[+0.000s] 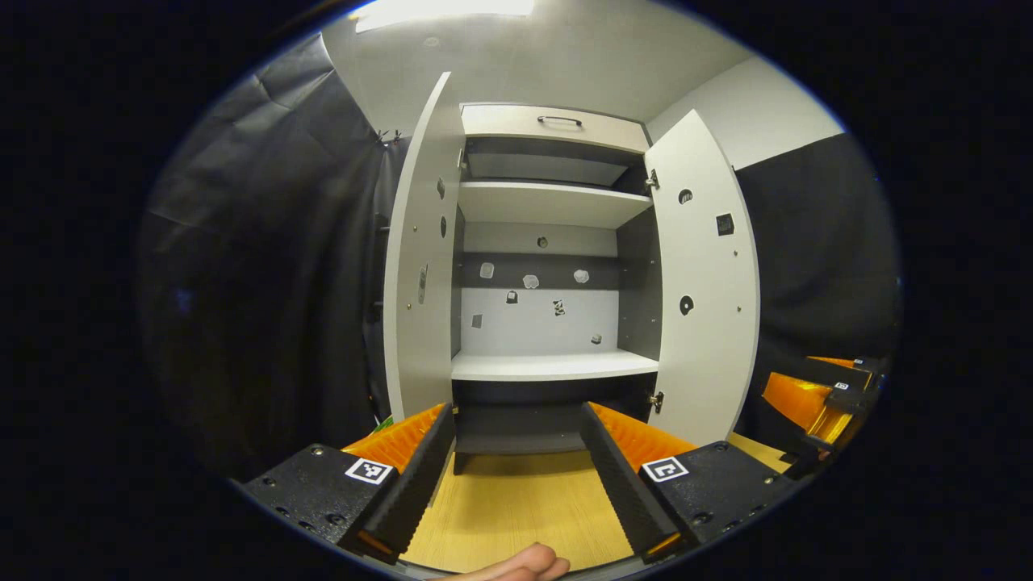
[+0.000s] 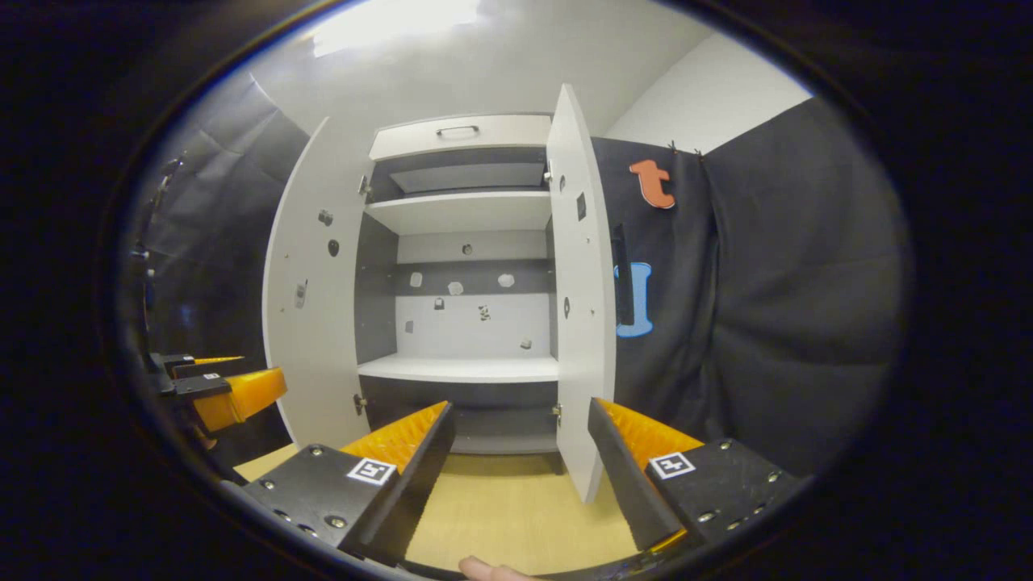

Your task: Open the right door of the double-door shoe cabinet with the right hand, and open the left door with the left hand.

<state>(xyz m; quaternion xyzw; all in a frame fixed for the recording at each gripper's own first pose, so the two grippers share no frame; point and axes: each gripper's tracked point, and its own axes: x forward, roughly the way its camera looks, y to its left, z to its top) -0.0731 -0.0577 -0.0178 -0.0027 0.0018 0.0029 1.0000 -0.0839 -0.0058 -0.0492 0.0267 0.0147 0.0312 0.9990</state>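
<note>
The tall white double-door shoe cabinet (image 1: 549,266) stands ahead of me on the pale wood floor (image 1: 516,508), its white left door (image 1: 420,266) and white right door (image 1: 706,282) both swung wide. My right gripper view gives the right door edge-on; my left gripper view gives its inner face with hinge holes. Two white shelves (image 1: 553,365) and a top drawer with a dark handle (image 1: 559,120) show inside. My left gripper (image 1: 516,476) is spread, gripping nothing; my right gripper (image 2: 516,476) likewise, and it shows off to the side in the left gripper view.
</note>
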